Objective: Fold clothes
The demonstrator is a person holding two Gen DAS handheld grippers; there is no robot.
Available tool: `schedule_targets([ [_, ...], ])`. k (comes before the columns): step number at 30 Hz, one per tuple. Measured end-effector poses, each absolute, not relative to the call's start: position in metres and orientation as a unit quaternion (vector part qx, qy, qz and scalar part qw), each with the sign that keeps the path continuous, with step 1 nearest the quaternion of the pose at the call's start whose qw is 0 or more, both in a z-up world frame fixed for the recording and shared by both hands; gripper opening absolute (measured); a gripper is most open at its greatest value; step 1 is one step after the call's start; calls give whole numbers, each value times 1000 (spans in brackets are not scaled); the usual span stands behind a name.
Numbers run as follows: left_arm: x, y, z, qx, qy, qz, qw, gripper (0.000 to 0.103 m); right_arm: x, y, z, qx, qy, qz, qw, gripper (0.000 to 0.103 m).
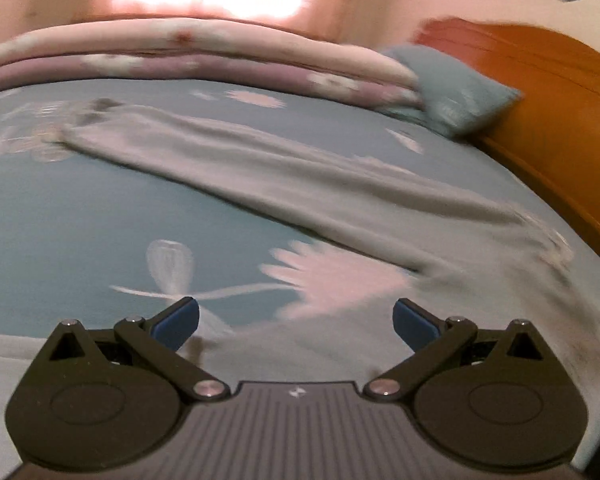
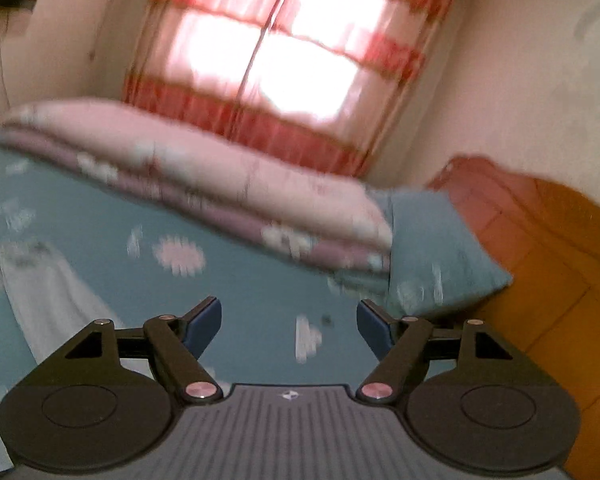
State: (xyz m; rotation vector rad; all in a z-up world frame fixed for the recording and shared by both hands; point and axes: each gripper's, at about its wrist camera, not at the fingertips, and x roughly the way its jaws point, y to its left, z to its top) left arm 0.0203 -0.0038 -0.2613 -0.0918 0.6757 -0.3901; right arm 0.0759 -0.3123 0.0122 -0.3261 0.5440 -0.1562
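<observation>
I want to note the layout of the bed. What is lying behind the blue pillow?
Behind the blue pillow stands the wooden headboard. A folded pink quilt lies beside the pillow, along the wall. The lower part of the headboard is covered by the pillow and cannot be seen.

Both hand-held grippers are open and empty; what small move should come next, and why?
Probably lower the left hand-held gripper onto the grey garment edge just below it: the garment lies long and unfolded across the blue bed sheet, and nothing is between the fingers.
</observation>
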Motion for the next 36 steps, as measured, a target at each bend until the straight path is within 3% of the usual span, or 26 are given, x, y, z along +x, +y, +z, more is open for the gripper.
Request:
schedule_targets([
  [6,11,-48,-279,11,349,-221,911,102,95,-327,-84,-145,327,-38,933,79],
  [14,13,-51,-292,18,360,-217,907,102,119,-335,-188,-123,410,18,904,79],
  [26,16,-50,-293,15,362,-220,906,102,138,-369,-210,-118,396,42,910,83],
  [29,19,-46,-291,2,368,-225,902,102,155,-399,-207,-101,388,50,915,81],
  [32,26,-43,-289,-18,381,-223,897,102,175,-427,-209,-89,388,63,915,70],
  [36,33,-45,-286,-38,397,-205,894,102,204,-452,-223,-92,400,97,907,69],
])
